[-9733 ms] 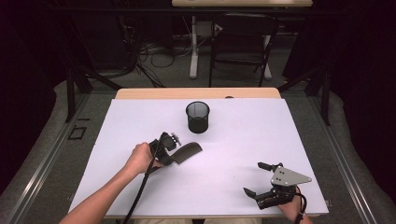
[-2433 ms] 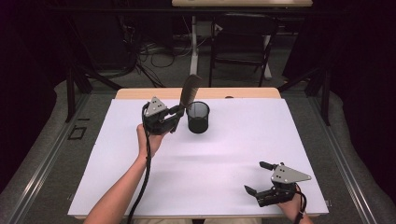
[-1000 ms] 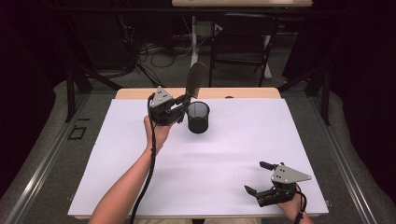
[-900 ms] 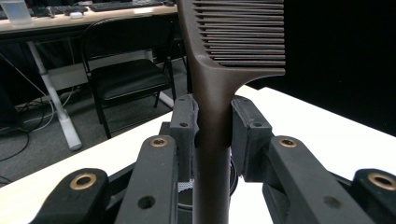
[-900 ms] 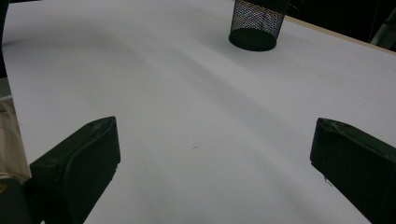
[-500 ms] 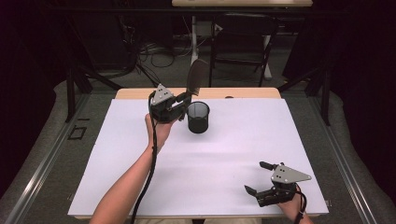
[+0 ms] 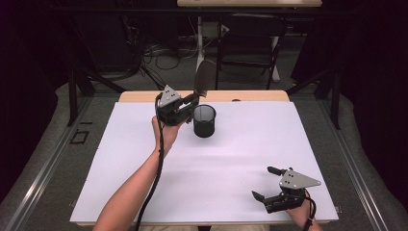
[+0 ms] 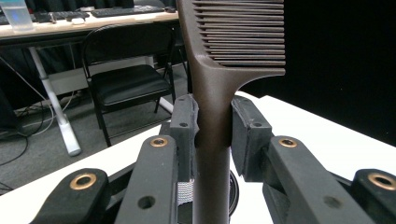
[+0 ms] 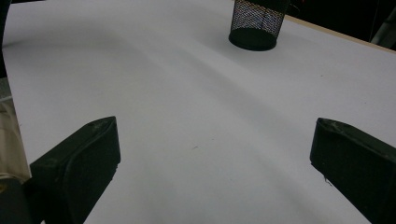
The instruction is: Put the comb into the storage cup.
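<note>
Left tongs [image 7: 191, 100] clamp a matte brown plastic comb [image 7: 203, 79] upright above the mesh cup [image 7: 204, 121]; right tongs [image 7: 270, 183], lower right, apart.

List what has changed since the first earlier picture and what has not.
The left gripper has carried the comb up from the white table near the person to a spot above the mesh cup, comb now upright, jaws clamped on its handle throughout. The right gripper, open, and the cup kept their places.
</note>
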